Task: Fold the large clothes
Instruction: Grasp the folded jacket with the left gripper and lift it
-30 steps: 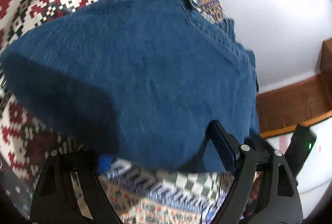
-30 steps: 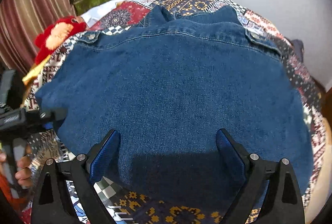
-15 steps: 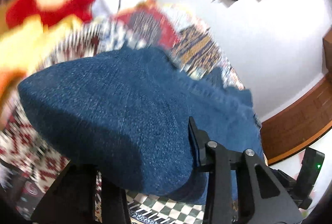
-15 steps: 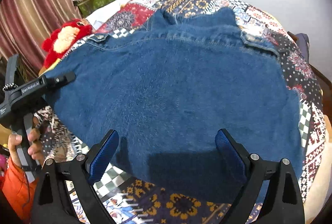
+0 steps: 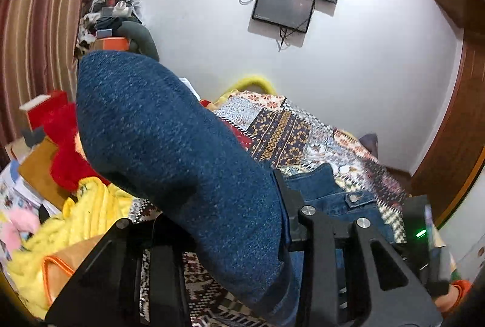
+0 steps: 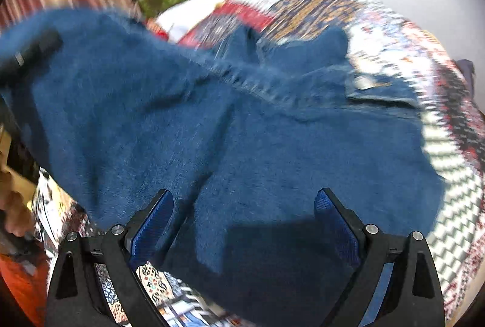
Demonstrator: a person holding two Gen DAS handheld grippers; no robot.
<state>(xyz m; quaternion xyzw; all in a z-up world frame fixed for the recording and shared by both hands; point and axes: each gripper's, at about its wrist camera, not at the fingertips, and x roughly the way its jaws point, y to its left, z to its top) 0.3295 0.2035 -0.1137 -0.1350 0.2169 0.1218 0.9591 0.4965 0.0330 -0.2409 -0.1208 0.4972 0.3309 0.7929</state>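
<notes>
Biggest thing in the shot was the bed with the patchwork-print quilt (image 6: 448, 151), and your dark blue denim jacket (image 6: 272, 129) was spread over most of it, collar end toward the far wall, hem end toward you. The long axis ran away from you, straight up the bed.

Your left gripper (image 5: 230, 224) was pinching a thick fold of the jacket's left side, and that edge was lifted well clear of the quilt, so the cloth humped up right in front of the left wrist camera. Your right gripper (image 6: 242, 224) hovered over the near hem, jaws spread wide with nothing between the blue pads (image 6: 151, 224), not touching the denim as far as I could tell.

So the left hand was the one that mattered. I'd guess the next move was carrying that raised side across toward the right, over the jacket's middle. The shoulder button tab (image 6: 366, 82) lay flat on the far right.
</notes>
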